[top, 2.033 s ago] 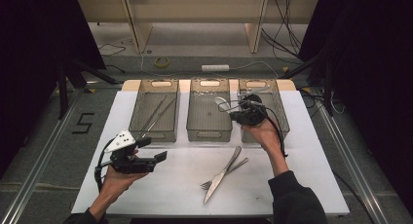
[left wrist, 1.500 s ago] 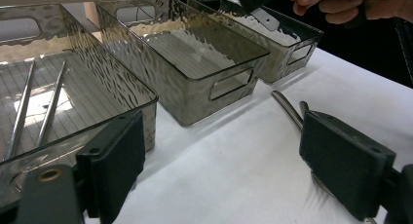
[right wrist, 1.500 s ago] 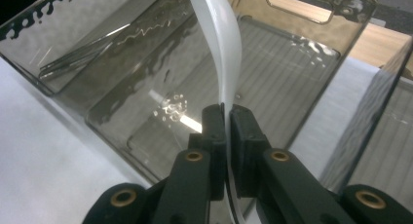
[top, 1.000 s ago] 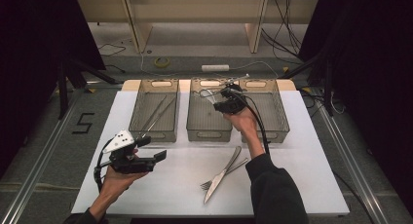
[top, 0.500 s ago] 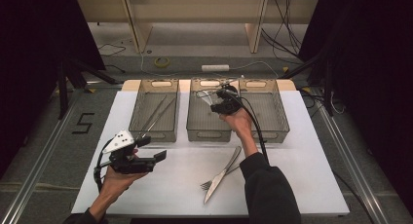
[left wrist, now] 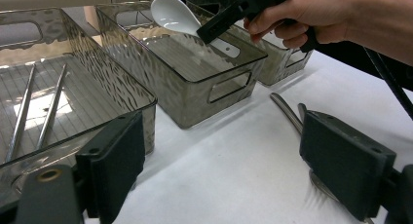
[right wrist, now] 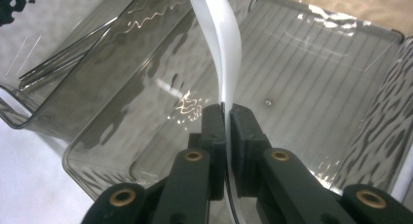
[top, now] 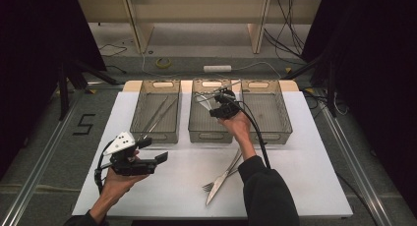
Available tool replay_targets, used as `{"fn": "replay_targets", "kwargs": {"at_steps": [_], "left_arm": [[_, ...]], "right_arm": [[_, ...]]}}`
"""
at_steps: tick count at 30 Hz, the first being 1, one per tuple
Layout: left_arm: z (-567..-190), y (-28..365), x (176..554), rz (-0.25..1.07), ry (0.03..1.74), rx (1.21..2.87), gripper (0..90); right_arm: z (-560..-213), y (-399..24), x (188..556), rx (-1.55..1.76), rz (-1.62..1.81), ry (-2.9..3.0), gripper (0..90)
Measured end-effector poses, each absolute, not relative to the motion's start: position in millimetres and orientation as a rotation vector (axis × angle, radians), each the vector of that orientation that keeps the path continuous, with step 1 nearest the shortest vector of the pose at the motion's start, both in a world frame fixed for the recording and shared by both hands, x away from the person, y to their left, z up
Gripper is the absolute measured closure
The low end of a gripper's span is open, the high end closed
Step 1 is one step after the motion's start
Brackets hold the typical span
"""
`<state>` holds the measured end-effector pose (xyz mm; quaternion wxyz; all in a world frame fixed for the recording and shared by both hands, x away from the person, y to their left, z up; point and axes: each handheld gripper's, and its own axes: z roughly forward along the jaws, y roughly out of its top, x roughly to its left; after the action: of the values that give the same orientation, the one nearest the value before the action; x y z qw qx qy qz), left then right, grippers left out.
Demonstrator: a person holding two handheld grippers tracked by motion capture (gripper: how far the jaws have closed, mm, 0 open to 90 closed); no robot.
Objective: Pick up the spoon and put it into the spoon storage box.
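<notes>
step in hand, as i read it: sorting cutlery into bins. the right gripper (top: 215,99) held a white spoon (left wrist: 181,18) over the middle bin (top: 210,134), bowl end up and tilted toward the left bin (top: 153,133), handle end in the jaws. judged abt mid-task: two long metal pieces (top: 160,115) lay in the left bin, the middle bin's floor looked bare in the right gripper view, the right bin (top: 272,135) looked bare too, and a fork (top: 216,183) & knife (top: 227,174) lay crossed on the tabletop (top: 314,167) near the front edge.

next move prob calls for lowering the spoon further inside the middle bin's walls, then opening the jaws w/ the spoon low, so it doesn't bounce or catch the rim. after that, fork & knife.

jaws, right: nearly closed, pads pinching the thin spoon handle (right wrist: 227,68) edge-on, seen clearly in the right gripper view.

jaws, left: the left gripper (top: 160,159) sat wide open, nothing between the pads, held above the tabletop's front-left part, pointing toward the bins and touching nothing.
</notes>
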<state>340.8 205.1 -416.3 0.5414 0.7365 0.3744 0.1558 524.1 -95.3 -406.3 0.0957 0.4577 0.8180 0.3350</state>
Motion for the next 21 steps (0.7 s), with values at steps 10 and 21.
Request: {"fn": "replay_targets", "kwargs": {"at_steps": [10,21], "left_arm": [[-416.5,204.7,340.8,0.372,0.888,1.754,16.5],[-416.6,204.3,340.9,0.368,0.89,1.75,16.5]], "right_arm": [[-416.0,-95.1,524.1,1.388,0.967,2.444,85.0],[-405.3,-102.9,521.0,1.379,1.091,2.429,63.1]]}}
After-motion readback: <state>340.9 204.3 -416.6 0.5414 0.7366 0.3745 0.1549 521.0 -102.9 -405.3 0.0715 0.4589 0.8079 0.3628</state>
